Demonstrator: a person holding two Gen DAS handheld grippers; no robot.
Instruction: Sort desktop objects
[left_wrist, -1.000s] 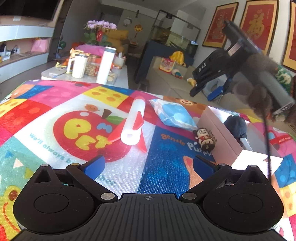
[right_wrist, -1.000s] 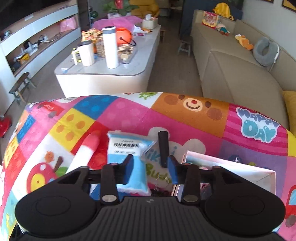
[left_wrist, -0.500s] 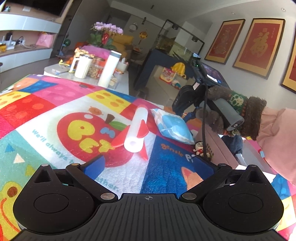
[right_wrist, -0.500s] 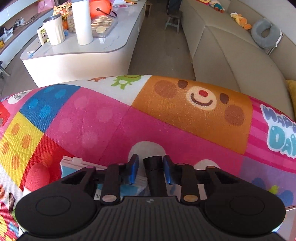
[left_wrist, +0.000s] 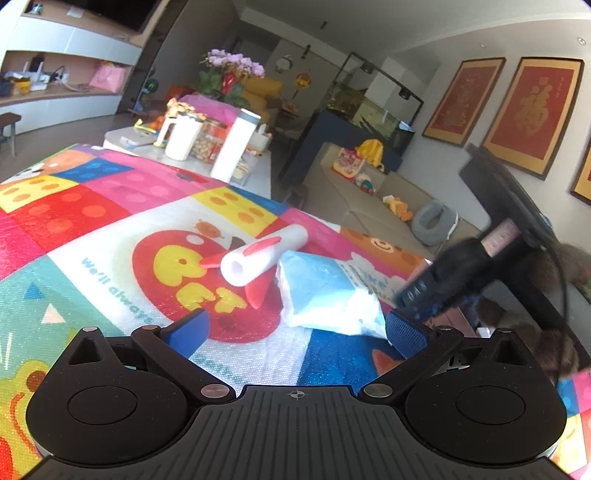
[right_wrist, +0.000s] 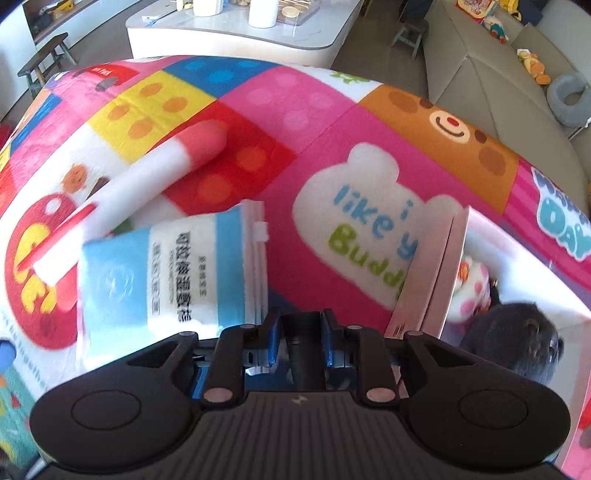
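foam tube (right_wrist: 122, 206) laid on mat (right_wrist: 314, 122), pouch (right_wrist: 173, 273) overlapping its near end; box (right_wrist: 428, 273) right of pouch

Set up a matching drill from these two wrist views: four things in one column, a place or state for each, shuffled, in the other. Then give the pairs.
Things
1. black stick
2. foam rocket
3. blue-and-white packet
4. dark plush toy

Places or states
A. inside the pink box
B. lying on the red apple print
C. clamped in the right gripper
D. flat on the mat between the rocket and the box

Pairs: 1-C, 2-B, 3-D, 4-A
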